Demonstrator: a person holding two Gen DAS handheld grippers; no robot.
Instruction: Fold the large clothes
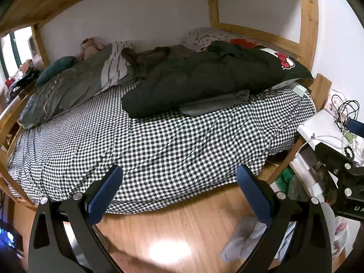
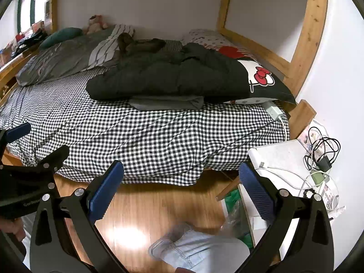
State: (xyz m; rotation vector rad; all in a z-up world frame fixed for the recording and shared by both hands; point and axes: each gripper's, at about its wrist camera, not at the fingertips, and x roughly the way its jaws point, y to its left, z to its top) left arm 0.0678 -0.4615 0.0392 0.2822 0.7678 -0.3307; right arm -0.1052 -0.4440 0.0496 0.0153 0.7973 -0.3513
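Note:
A large dark puffy jacket lies folded on the checkered bed, on top of a flat grey folded garment. Both also show in the right wrist view, the jacket over the grey garment. My left gripper is open and empty, held above the floor in front of the bed's near edge. My right gripper is open and empty too, a little to the right of it. Each gripper shows at the edge of the other's view.
A grey duvet, pillows, a Hello Kitty cushion and plush toys lie at the back of the bed. A white side table with cables stands at the right. A wooden bunk frame surrounds the bed. Wood floor lies below.

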